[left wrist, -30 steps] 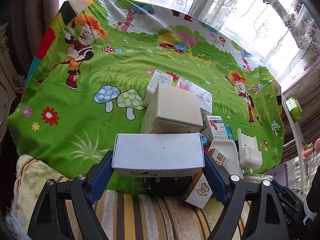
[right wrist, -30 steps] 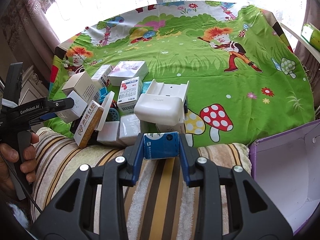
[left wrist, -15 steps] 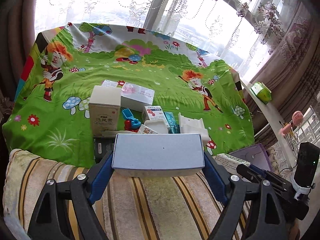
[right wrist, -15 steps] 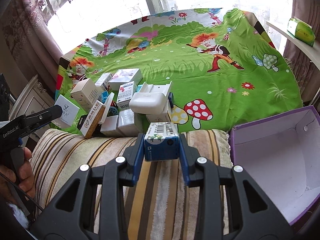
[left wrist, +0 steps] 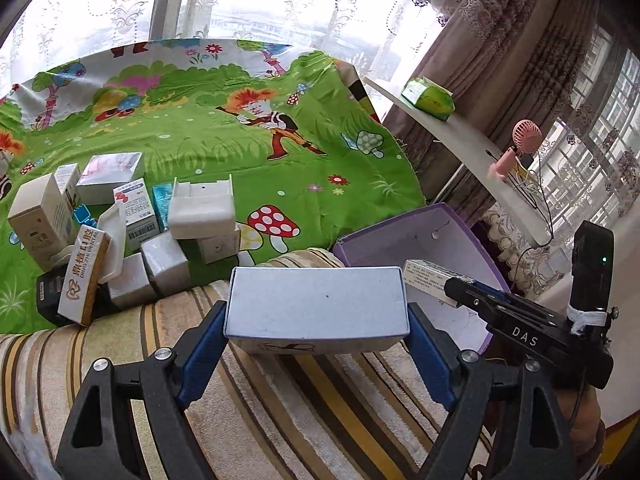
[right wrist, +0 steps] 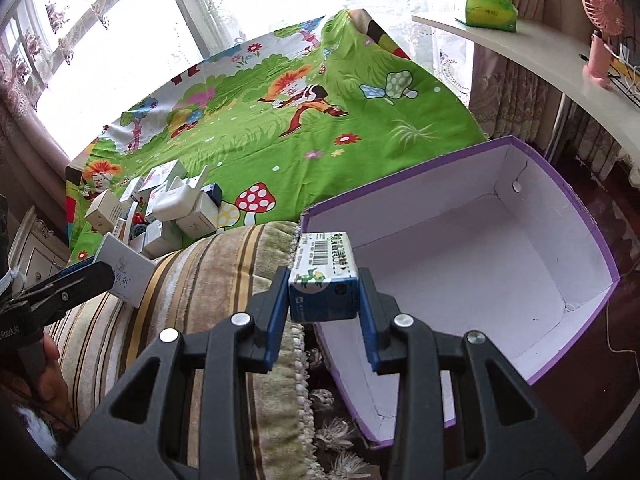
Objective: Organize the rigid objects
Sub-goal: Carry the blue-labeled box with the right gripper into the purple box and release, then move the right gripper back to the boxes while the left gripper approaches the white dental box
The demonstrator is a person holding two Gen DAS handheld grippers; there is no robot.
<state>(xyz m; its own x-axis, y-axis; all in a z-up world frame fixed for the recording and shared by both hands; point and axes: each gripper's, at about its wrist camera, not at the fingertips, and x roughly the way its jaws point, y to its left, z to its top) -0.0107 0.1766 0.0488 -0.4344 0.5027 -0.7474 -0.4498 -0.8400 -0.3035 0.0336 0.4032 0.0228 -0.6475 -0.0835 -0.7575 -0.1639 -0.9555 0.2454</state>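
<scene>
My left gripper (left wrist: 316,320) is shut on a wide white box (left wrist: 316,304), held over the striped blanket. In the right wrist view that box (right wrist: 124,272) and the left gripper (right wrist: 72,288) show at the left edge. My right gripper (right wrist: 323,296) is shut on a small blue and white box (right wrist: 323,276), which hangs at the near left rim of the purple box (right wrist: 560,184) with a white, empty inside. The left wrist view shows the purple box (left wrist: 420,236) to the right, with the right gripper (left wrist: 452,290) and its carton over it.
Several small cartons and white boxes (left wrist: 120,224) lie in a heap on the green cartoon cloth (left wrist: 240,136), left of the purple box. A striped blanket (right wrist: 200,280) covers the near edge. A white shelf (right wrist: 540,56) with a pink fan (right wrist: 600,28) and green pack stands at the right.
Both grippers have swung right with their boxes, away from the heap of cartons. The purple box has come into full view under the right gripper.
</scene>
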